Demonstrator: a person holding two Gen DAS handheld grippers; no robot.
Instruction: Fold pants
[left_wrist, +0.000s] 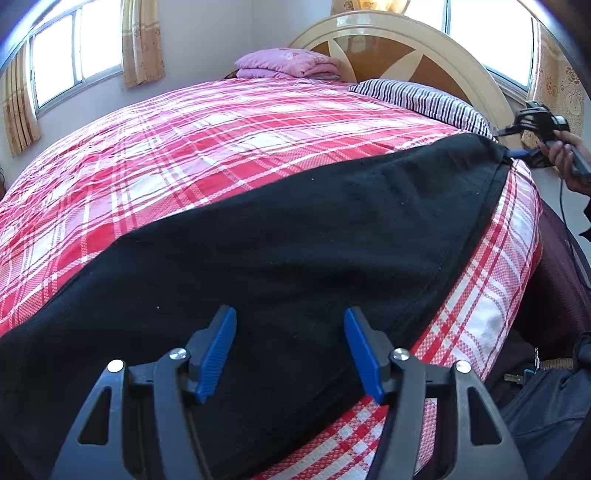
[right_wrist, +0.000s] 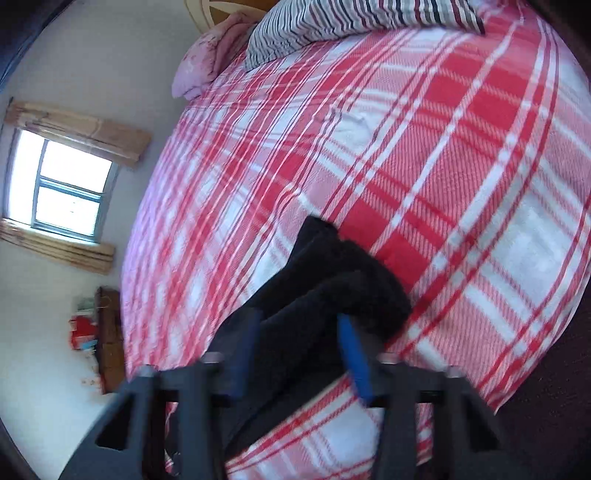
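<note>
Black pants (left_wrist: 295, 229) lie stretched across the red plaid bed (left_wrist: 184, 147). My left gripper (left_wrist: 290, 328) hovers over their near end, jaws wide apart and empty. My right gripper (left_wrist: 517, 153) shows in the left wrist view at the far right, at the pants' far end. In the right wrist view the right gripper (right_wrist: 299, 325) has bunched black pants fabric (right_wrist: 332, 280) between its blue fingers (right_wrist: 354, 354). That view is blurred, and the jaws stand fairly wide around the fabric.
A striped pillow (left_wrist: 424, 99) and a folded pink blanket (left_wrist: 288, 62) lie by the wooden headboard (left_wrist: 399, 40). Windows with curtains stand on the far walls. A dark chair or bag (left_wrist: 546, 280) is beside the bed's right edge.
</note>
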